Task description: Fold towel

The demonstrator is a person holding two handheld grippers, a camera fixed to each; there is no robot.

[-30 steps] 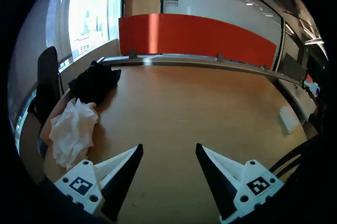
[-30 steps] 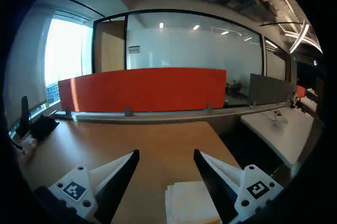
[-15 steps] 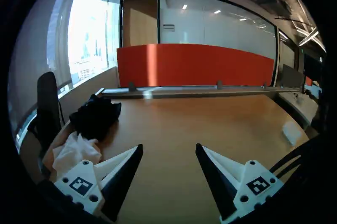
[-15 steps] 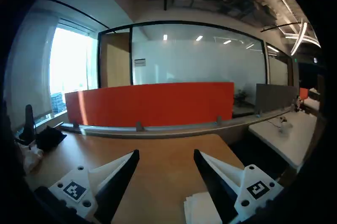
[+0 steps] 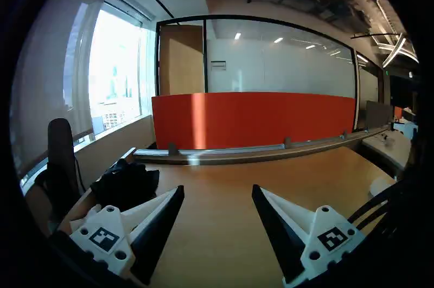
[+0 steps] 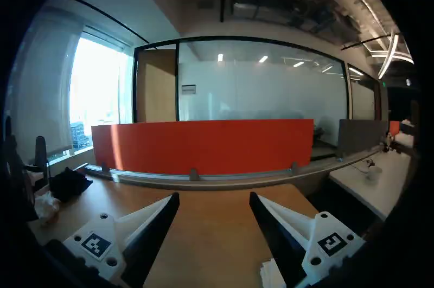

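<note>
In the right gripper view, a crumpled white towel [image 6: 46,206] lies at the far left of the wooden table [image 6: 217,234], next to a black cloth [image 6: 68,184]. A corner of a folded white towel stack [image 6: 270,275] peeks out low beside the right finger. My right gripper [image 6: 214,199] is open and holds nothing above the table. In the left gripper view, my left gripper [image 5: 217,196] is also open with nothing in it. The black cloth [image 5: 125,184] sits just past its left finger. A pale folded towel [image 5: 380,184] shows at the table's right edge.
An orange divider [image 5: 249,120] with a grey rail runs along the table's far edge. A dark chair [image 5: 59,155] stands at the left by the window. A white desk [image 6: 374,179] lies to the right beyond a gap.
Both views have tilted upward. The crumpled towel has slipped behind the left finger in the left gripper view, and the folded stack has dropped to the bottom edge in the right one. Both grippers stay open.
</note>
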